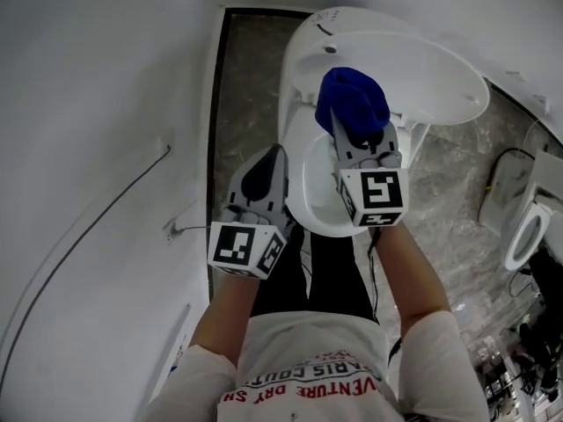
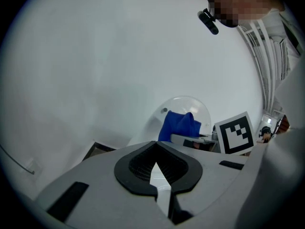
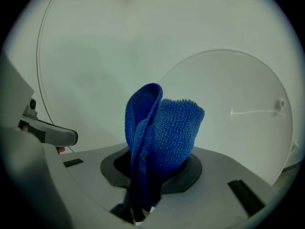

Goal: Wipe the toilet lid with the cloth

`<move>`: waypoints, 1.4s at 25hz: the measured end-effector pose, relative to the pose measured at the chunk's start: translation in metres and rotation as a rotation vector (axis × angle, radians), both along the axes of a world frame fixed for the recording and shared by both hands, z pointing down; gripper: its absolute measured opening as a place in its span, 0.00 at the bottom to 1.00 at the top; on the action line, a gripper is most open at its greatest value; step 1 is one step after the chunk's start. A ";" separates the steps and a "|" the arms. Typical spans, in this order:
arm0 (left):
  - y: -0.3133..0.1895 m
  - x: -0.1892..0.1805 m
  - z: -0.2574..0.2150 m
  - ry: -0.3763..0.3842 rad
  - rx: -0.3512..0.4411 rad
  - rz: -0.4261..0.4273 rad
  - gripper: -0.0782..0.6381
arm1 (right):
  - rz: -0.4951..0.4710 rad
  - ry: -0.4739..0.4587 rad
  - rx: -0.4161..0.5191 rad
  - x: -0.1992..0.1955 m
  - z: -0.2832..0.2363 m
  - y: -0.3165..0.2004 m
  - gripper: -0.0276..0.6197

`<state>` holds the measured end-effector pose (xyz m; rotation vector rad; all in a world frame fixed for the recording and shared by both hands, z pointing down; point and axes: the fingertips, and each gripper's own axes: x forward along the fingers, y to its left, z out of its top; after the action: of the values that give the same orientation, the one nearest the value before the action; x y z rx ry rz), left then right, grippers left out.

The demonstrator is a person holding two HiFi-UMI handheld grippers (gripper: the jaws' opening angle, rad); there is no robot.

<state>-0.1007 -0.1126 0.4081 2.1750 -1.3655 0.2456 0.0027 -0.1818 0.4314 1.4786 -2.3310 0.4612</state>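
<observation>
R hand-held gripper (image 3: 140, 209) clamps cloth (image 3: 164, 128), pinch clear only own view; L hand-held gripper (image 2: 161, 187) closed, empty.

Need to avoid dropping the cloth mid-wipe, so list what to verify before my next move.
1. Cloth clamped in the right gripper: ok.
2. Enough cloth sticks out ahead of that gripper to wipe with: ok.
3. Toilet lid raised, its face toward the cloth: ok.
4. Cloth already touching the toilet lid: cannot tell.
5. Left gripper shut, empty and clear of the toilet lid: ok.
</observation>
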 end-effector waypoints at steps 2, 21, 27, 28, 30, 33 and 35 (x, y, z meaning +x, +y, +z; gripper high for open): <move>-0.003 -0.017 0.007 0.005 0.005 -0.015 0.12 | -0.011 -0.001 0.018 -0.020 0.011 -0.006 0.19; -0.003 -0.034 0.042 0.009 -0.007 0.077 0.12 | 0.172 -0.009 0.055 -0.015 0.049 -0.050 0.19; -0.011 -0.008 0.040 0.021 0.003 0.087 0.12 | 0.214 0.016 0.037 0.025 0.051 -0.046 0.19; -0.012 -0.002 0.040 0.021 0.002 0.093 0.12 | 0.222 0.017 0.034 0.033 0.052 -0.045 0.19; -0.012 0.011 0.042 0.021 0.001 0.104 0.12 | 0.235 0.022 0.032 0.049 0.053 -0.043 0.19; -0.010 0.028 0.043 0.005 -0.002 0.103 0.12 | 0.273 0.029 0.022 0.077 0.055 -0.035 0.19; -0.007 0.039 0.042 0.001 -0.008 0.090 0.12 | 0.310 0.033 0.009 0.097 0.056 -0.028 0.19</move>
<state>-0.0622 -0.1191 0.4502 2.2325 -1.2651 0.2837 0.1000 -0.2099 0.4879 1.8460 -2.0871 0.5006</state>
